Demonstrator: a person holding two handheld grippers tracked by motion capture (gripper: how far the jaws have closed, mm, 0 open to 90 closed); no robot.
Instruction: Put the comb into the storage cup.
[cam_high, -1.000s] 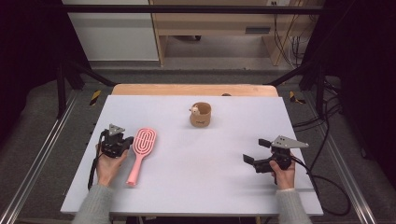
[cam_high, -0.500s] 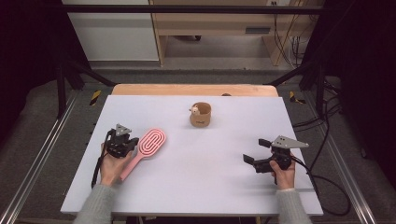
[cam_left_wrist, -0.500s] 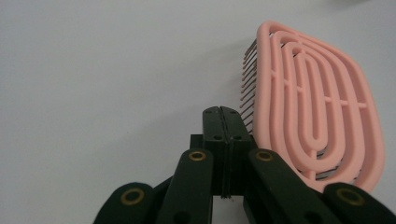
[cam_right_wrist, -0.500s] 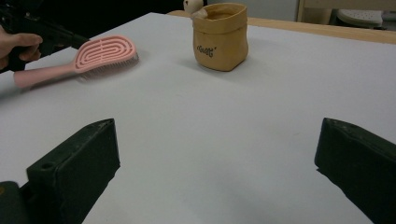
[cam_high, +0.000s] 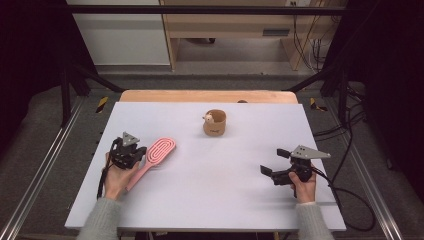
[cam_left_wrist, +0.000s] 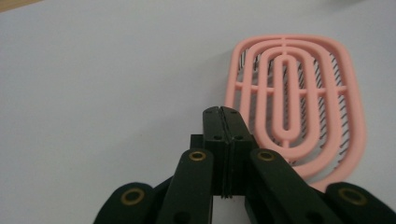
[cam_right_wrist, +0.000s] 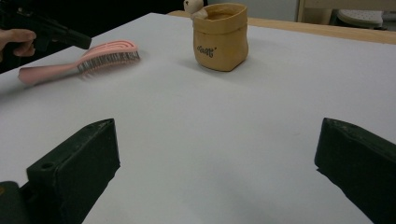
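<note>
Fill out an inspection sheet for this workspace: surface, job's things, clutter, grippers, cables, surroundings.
Surface: white table, wooden strip at far edge.
Job's things: pink hairbrush lying bristles down at left; tan pouch upright near the far middle, small figure at its rim.
Clutter: nothing seen.
Grippers: left gripper jaws shut, empty, beside the brush; right gripper jaws wide open, empty.
Cables: black cable trailing off the table's right edge.
Surroundings: metal rails, dark floor, wooden furniture behind.

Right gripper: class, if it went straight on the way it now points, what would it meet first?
Bare table lies between its open fingers; the right gripper points roughly at the tan pouch, probably the first thing met. The pink hairbrush sits well aside.
</note>
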